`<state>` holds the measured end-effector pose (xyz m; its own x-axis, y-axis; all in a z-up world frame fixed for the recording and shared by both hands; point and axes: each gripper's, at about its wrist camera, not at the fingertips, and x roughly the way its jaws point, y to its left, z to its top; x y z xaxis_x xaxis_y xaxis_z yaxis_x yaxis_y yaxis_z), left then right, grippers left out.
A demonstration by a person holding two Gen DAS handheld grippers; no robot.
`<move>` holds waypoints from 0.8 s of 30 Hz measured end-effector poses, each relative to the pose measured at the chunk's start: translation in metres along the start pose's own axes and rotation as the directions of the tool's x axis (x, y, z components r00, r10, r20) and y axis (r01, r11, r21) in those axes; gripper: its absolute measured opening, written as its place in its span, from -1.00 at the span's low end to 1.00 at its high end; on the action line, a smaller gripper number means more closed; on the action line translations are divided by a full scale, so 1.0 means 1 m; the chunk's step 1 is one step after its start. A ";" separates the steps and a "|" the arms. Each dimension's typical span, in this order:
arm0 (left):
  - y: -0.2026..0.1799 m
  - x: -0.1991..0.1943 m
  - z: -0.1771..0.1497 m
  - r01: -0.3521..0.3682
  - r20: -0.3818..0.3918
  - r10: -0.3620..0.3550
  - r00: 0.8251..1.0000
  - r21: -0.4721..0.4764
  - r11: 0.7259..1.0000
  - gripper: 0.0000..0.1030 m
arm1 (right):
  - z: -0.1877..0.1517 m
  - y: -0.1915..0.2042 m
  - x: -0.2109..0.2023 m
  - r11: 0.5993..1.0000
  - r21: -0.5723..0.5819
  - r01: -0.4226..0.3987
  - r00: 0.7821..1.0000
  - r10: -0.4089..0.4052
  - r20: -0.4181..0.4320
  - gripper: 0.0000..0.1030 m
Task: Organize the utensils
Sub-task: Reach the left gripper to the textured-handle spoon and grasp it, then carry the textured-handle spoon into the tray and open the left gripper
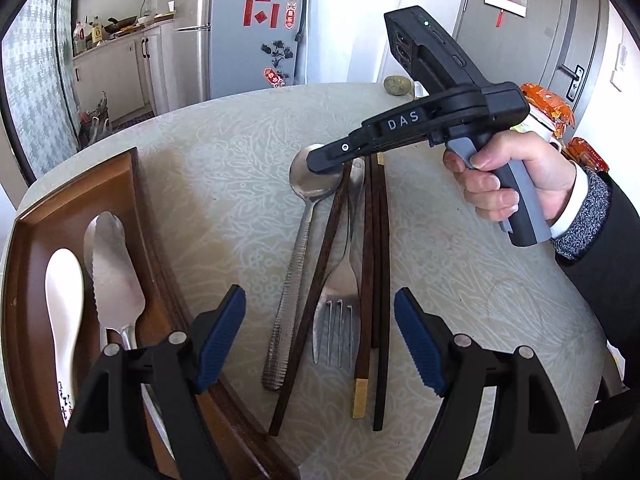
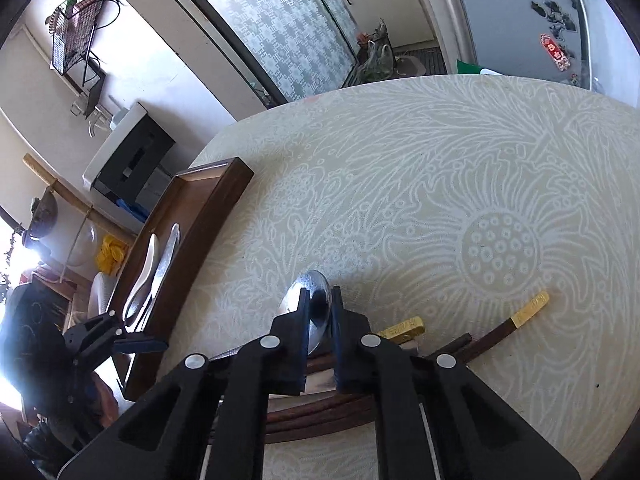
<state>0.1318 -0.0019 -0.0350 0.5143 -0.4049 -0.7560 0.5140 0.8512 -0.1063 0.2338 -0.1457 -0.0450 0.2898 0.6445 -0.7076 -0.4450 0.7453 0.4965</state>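
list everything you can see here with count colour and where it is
table: 1, cream floral cloth, under everything
tray: 1, brown wood, table's left edge
white spoon: 1, white, in tray
cake server: 1, silver, in tray beside white spoon
metal spoon: 1, silver, on cloth, bowl between right gripper's fingers
fork: 1, silver, among chopsticks
chopsticks: several, dark brown, some gold-tipped, on cloth
fridge: 1, grey, behind table
left gripper: open, above utensils
right gripper: shut on metal spoon
right hand: holding right gripper's handle

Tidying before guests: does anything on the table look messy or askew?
Yes: the chopsticks lie crossed over the fork, beside the spoon, loose on the tablecloth outside the tray.
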 end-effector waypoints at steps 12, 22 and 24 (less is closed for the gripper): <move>0.006 0.006 0.003 -0.003 -0.020 0.003 1.000 -0.038 0.999 -0.22 | 0.005 0.037 -0.053 0.991 -0.089 -0.097 0.992 0.103 0.069 -0.94; 0.003 -0.013 0.008 -0.015 0.013 0.015 1.000 -0.030 0.999 -0.73 | 0.010 0.051 -0.066 0.992 -0.090 -0.085 0.991 0.094 0.098 -0.94; 0.001 -0.029 0.009 -0.017 0.039 0.018 0.999 -0.021 1.000 -0.74 | 0.014 0.062 -0.069 0.991 -0.102 -0.087 0.990 0.098 0.106 -0.94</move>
<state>0.1237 0.0080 -0.0068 0.5498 -0.4019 -0.7323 0.4903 0.8650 -0.1067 0.1983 -0.1414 0.0419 0.3333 0.7286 -0.5983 -0.5527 0.6651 0.5021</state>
